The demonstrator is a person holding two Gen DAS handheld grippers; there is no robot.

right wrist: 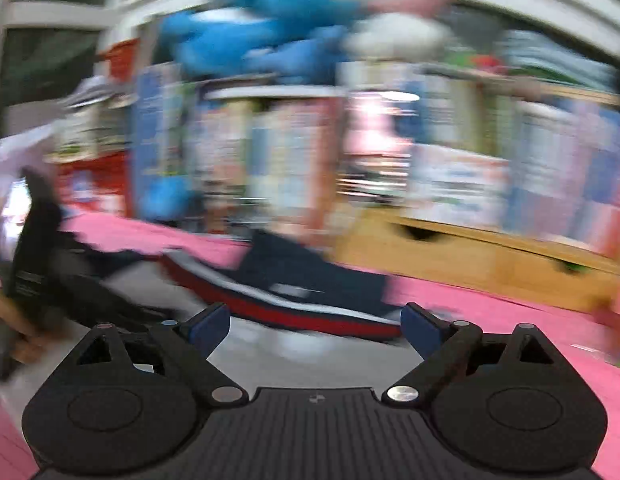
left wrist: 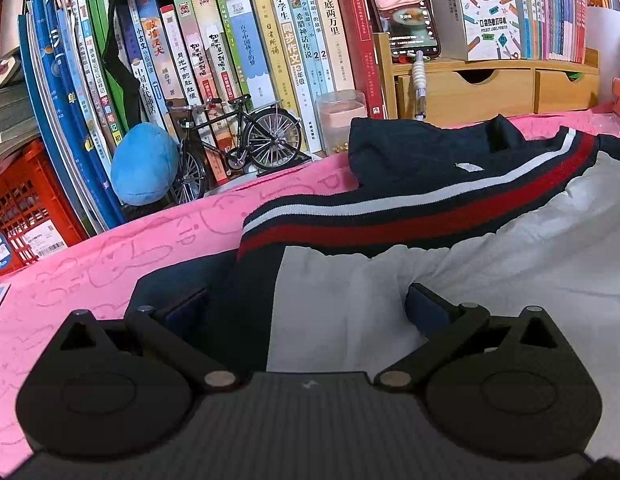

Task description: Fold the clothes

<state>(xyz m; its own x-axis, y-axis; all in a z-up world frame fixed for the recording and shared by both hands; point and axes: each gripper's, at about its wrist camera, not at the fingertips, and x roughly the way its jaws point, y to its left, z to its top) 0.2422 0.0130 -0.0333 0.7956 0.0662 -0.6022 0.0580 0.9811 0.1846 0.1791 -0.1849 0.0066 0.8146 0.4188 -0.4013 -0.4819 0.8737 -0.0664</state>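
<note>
**Both tools released over a striped jacket on the pink bench**

The pink cloth-covered bench (left wrist: 110, 256) carried everything, and the row of books (left wrist: 214, 60) stood along its far edge. The navy jacket (left wrist: 410, 160), the landmark here, lay spread on the bench in front of the books, its white lining (left wrist: 490, 248) turned up and a red and white striped band (left wrist: 390, 212) crossing it. Behind the jacket sat a wooden drawer unit (left wrist: 490, 84), with a phone (left wrist: 410, 8) propped on top. To the jacket's left, against the books, stood a model bicycle (left wrist: 238, 140), and left of that a blue plush toy (left wrist: 144, 164).

The left tool (left wrist: 306, 308) hovered at the jacket's near edge, jaws spread wide and gripping nothing, one finger over navy cloth and the other over lining. The right tool (right wrist: 314, 324), seen through heavy blur, was also released, with its jaws wide and nothing between them, the striped band just beyond the fingertips. A hand (right wrist: 18, 332) held the left tool at that view's left edge.
</note>
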